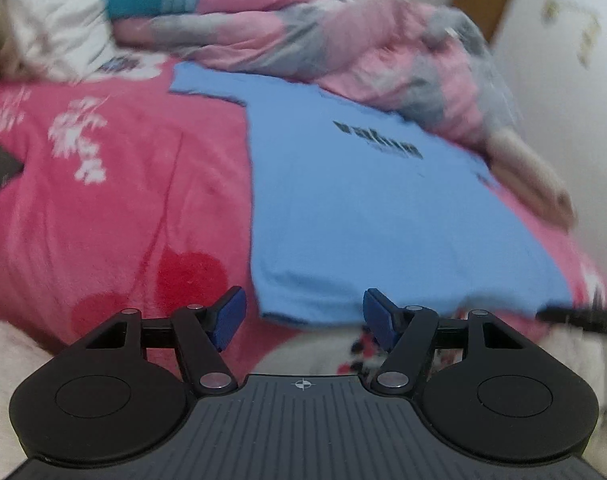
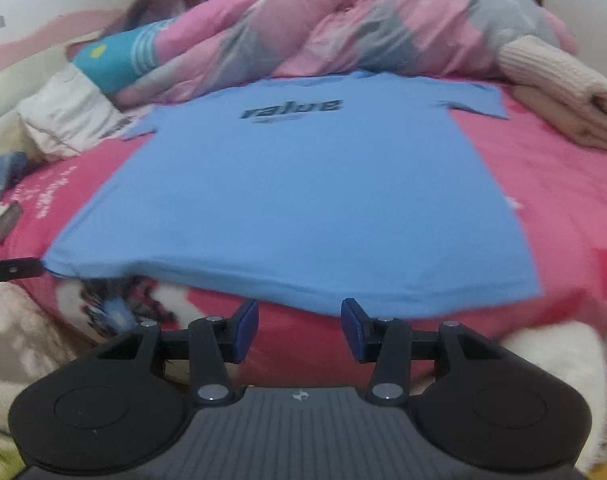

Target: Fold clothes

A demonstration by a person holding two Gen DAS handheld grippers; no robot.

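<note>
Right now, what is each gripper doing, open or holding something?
Left gripper: open, holding nothing, at the blue T-shirt hem.
Right gripper: open, holding nothing, near the hem.

Heaped quilt (image 2: 343, 28) behind T-shirt (image 2: 303, 200)

Each gripper, left (image 1: 304, 316) and right (image 2: 299, 326), has blue pads on black linkage arms with silver pivot screws, round black housings and a ribbed grey base with a small crosshair mark.

We cannot read the dark print (image 1: 377, 139) on the blue T-shirt (image 1: 363, 216) from the left wrist view; motion blur smears it. The pink-and-grey quilt (image 2: 343, 28) hides the collar, and the folded cream knit (image 2: 563, 96) runs off the right edge.
</note>
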